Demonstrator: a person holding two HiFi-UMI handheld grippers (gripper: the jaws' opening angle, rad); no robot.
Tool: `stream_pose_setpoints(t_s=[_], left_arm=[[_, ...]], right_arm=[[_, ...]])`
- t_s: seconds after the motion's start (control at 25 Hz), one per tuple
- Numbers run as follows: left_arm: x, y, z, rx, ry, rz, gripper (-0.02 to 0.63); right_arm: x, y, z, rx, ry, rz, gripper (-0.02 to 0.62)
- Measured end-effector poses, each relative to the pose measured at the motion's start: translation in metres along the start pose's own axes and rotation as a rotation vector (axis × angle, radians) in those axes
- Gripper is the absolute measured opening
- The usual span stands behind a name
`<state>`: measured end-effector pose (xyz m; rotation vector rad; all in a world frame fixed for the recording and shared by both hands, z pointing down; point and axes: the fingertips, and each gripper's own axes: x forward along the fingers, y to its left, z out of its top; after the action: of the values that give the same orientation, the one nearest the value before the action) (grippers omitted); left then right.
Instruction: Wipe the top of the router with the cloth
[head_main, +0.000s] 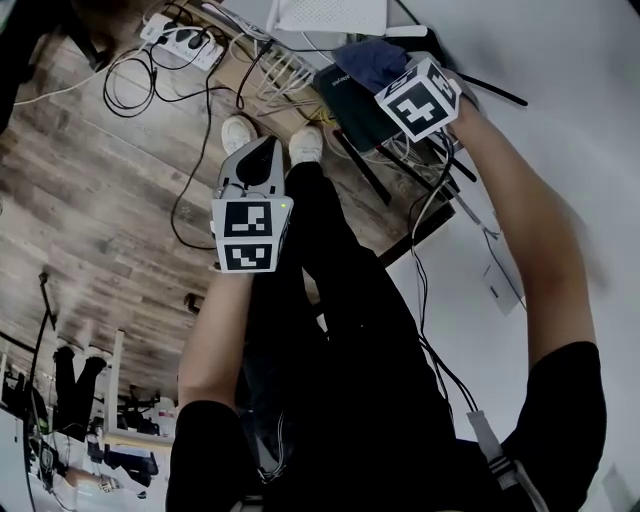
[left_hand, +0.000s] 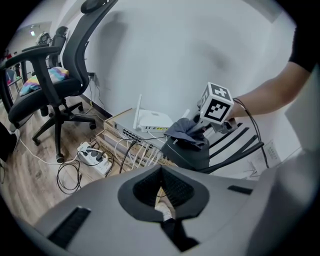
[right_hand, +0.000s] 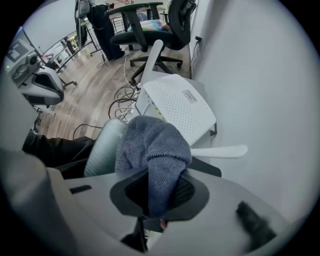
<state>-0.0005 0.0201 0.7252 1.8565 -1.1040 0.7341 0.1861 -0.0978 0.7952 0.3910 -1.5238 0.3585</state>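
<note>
Head view: steep look down past the legs to a wooden floor (head_main: 90, 180). At top right, right gripper (head_main: 392, 72) stretched forward beside the wall (head_main: 570, 60), clamped on the cloth (head_main: 368, 58). Cloth bunched on top of the dark router (head_main: 350, 108), touching it. Just beyond, a white router (head_main: 330, 14). Left gripper (head_main: 258, 160) lower and closer to the body, well apart from both routers, aimed at the floor near the shoes (head_main: 306, 143). Nearer hand by far: the right.

Left gripper view: jaws closed together, nothing gripped. Ahead and right, dark router (left_hand: 187, 155) with black antennas (left_hand: 240, 145) splayed off to the right; cloth (left_hand: 186, 131) draped over its top, right gripper (left_hand: 202, 131) directly on it.

Right gripper view: jaws pinching a fold of the cloth (right_hand: 155, 145), the rest mounded straight ahead of the tips. Under and left of the mound, a pale-sheened strip (right_hand: 102, 145), likely the bare part of the dark router's top, long axis running away from the jaws and leftward. White router (right_hand: 180, 105) straight beyond, not under the cloth. Probable next move: drag the cloth left along that strip, pressing down, away from the wall.
</note>
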Motion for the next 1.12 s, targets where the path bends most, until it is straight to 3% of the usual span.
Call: stream_pose_setpoints(t_s=[0.52, 0.88, 1.12], left_arm=[[0.000, -0.012, -0.010, 0.014, 0.008, -0.007, 0.012], [-0.004, -0.016, -0.017, 0.008, 0.011, -0.006, 0.012], [-0.014, -0.009, -0.018, -0.001, 0.005, 0.013, 0.012]], right_arm=[[-0.009, 0.059, 0.027, -0.012, -0.064, 0.186, 0.064], [-0.012, 0.105, 0.005, -0.038, -0.013, 0.370, 0.064], [-0.011, 0.103, -0.024, -0.005, 0.063, 0.403, 0.064]])
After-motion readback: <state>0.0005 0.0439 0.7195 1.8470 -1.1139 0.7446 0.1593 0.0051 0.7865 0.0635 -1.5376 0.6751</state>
